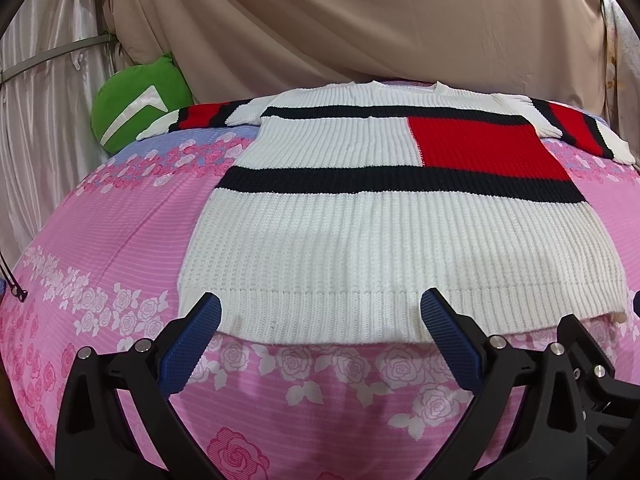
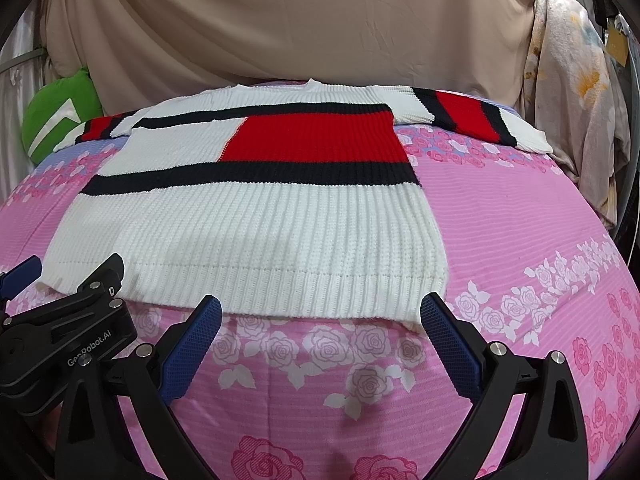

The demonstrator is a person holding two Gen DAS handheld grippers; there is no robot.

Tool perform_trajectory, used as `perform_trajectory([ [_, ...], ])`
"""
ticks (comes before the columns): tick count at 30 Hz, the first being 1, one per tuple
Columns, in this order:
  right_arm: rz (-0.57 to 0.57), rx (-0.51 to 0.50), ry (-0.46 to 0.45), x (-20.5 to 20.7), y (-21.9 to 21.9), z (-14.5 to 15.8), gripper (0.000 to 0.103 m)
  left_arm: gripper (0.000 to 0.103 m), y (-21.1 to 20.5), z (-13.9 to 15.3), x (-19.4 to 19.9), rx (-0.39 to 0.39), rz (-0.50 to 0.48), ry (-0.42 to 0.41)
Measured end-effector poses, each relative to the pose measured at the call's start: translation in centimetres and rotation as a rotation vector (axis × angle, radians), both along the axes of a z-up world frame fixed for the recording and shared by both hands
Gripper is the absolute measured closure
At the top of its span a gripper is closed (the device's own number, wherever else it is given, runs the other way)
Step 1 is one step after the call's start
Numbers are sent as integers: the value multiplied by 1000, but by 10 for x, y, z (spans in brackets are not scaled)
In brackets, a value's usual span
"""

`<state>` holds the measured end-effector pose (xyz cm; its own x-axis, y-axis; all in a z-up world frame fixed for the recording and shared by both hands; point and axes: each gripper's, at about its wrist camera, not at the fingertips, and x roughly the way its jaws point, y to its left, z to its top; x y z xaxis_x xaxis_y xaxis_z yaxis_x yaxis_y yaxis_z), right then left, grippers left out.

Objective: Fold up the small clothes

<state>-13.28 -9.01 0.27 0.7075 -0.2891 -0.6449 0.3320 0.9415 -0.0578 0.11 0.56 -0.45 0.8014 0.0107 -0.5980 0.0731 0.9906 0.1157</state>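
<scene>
A white knit sweater (image 1: pixel 360 240) with black stripes and a red block lies flat on the pink floral bedsheet (image 1: pixel 100 240), sleeves spread, hem toward me. My left gripper (image 1: pixel 320 308) is open and empty, its blue fingertips just over the hem's left part. My right gripper (image 2: pixel 320 308) is open and empty, its fingertips at the hem's right part of the sweater (image 2: pixel 260 232). The left gripper's black body (image 2: pixel 80 320) shows at the left of the right wrist view, and the right gripper's body (image 1: pixel 592 360) at the right of the left wrist view.
A green cushion (image 1: pixel 136 100) sits at the far left of the bed (image 2: pixel 520 220); it also shows in the right wrist view (image 2: pixel 56 108). Beige cloth (image 1: pixel 360 20) hangs behind. A floral fabric (image 2: pixel 572 100) hangs at the right.
</scene>
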Motion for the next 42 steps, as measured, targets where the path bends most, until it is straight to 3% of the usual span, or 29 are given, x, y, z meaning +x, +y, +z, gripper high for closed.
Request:
perform_trajectory([
  [13, 2, 4, 1, 1, 0, 0, 5, 5, 1, 0, 1, 2, 2, 2],
  [17, 20, 41, 11, 3, -4, -4, 5, 5, 7, -1, 4, -53, -19, 32],
  [20, 59, 131, 26, 7, -22, -1, 5, 5, 16, 1, 6, -110, -39, 52],
  [23, 11, 139, 2, 15, -66, 16, 5, 5, 24, 11, 9, -95, -43, 47],
  [29, -142, 119, -64, 55, -209, 47, 5, 5, 50, 47, 39, -62, -14, -18],
  [34, -326, 219, -81, 105, -347, 49, 6, 5, 68, 58, 85, -89, -1, -9],
  [36, -398, 281, -104, 121, -400, 46, 16, 5, 75, 60, 103, -92, 13, -3],
  [39, -517, 400, -160, 134, -468, 35, 20, 5, 82, 62, 125, -118, 29, -9],
  [42, -619, 456, -172, 143, -511, 23, 22, 5, 89, 66, 142, -139, 50, -59],
])
